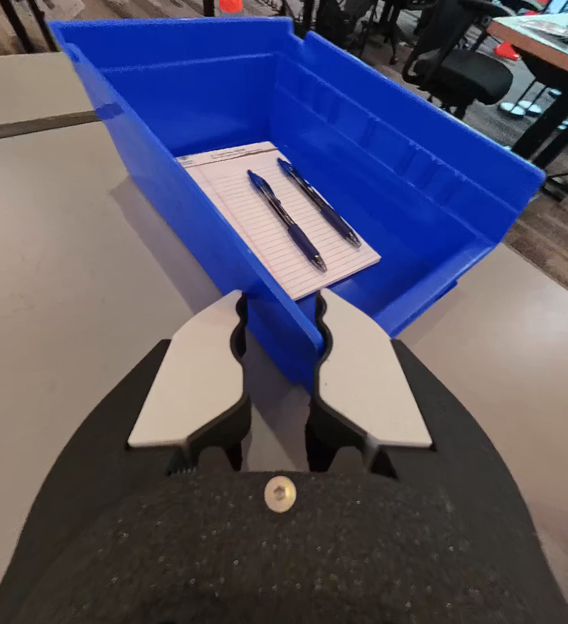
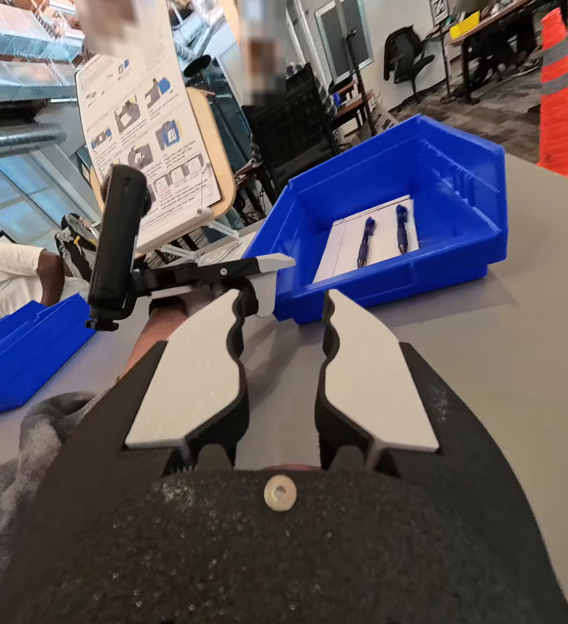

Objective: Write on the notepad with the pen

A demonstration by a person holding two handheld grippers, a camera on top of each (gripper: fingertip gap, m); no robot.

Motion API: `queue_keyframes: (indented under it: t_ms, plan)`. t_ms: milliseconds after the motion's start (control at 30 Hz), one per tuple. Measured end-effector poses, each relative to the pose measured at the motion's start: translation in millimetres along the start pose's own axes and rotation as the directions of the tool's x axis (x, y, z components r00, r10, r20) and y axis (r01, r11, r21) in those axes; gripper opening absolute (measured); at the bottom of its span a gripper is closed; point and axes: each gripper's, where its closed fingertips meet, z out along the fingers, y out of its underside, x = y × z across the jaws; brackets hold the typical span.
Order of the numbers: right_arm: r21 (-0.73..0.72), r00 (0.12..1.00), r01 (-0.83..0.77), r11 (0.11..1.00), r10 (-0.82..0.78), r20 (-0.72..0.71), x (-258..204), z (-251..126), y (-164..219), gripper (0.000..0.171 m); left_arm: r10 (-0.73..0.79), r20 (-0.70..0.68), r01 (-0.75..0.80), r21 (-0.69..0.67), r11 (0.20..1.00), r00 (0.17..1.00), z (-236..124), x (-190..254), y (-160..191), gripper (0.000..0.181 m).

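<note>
Left claw [image 1: 281,299] is spread apart, straddling the near corner wall of the blue bin [image 1: 360,152], with nothing clamped yet. Just ahead of it inside the bin sits the notepad [image 1: 242,206], two blue pens [image 1: 286,221] lying side by side on top. Right claw [image 2: 281,299] hangs wide apart and empty over the bench [image 2: 512,371], bin ahead and slightly right.

Right tongs [image 2: 281,304] agape, notepad [image 2: 373,241] and two pens [image 2: 365,241] in blue bin [image 2: 461,189]
</note>
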Motion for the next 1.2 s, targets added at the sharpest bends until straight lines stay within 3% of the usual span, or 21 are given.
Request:
queue_keyframes:
  t_ms: [167,333,433,533,600,700,833,933,1000,1200]
  plan:
    - [-0.125,0.993,0.069,0.990,-0.080,-0.092,9,8,22,0.040,0.058,0.131,-0.056,-0.023,0.998,0.990,-16,-30,3,0.016]
    - [-0.310,0.941,0.171,0.935,-0.248,-0.229,26,15,50,0.041,0.001,0.142,0.004,-0.029,1.000,0.990,-44,-46,14,0.006]
    - [-0.274,0.885,0.261,0.925,-0.343,-0.315,28,13,37,0.039,-0.005,0.127,0.009,-0.031,0.999,0.992,-62,-46,23,0.004]
    - [-0.241,0.871,0.303,0.922,-0.370,-0.321,22,15,30,0.022,-0.010,0.119,0.013,-0.024,1.000,0.993,-76,-45,30,0.005]
    - [-0.119,0.838,0.405,0.907,-0.420,-0.348,6,11,6,0.032,-0.016,0.128,0.018,-0.017,1.000,0.992,-82,-46,33,0.004]
    - [-0.100,0.668,0.553,0.827,-0.511,-0.540,10,-5,-22,0.049,-0.037,0.125,0.039,-0.015,0.999,0.991,-86,-48,34,0.004]
    - [-0.289,0.776,0.335,0.897,-0.436,-0.455,37,18,32,0.061,-0.045,0.119,0.047,-0.011,0.999,0.992,-94,-52,38,0.004]
    - [-0.295,0.856,0.251,0.922,-0.354,-0.377,27,27,44,0.040,0.002,0.131,0.000,-0.013,1.000,0.991,-103,-55,41,0.005]
    - [-0.242,0.851,0.265,0.933,-0.345,-0.397,23,20,37,0.004,0.006,0.158,-0.005,-0.008,1.000,0.987,-114,-65,44,0.004]
    - [-0.200,0.885,0.306,0.931,-0.355,-0.300,-61,38,59,0.004,-0.018,0.248,0.006,0.048,0.999,0.969,-187,-119,49,0.004]
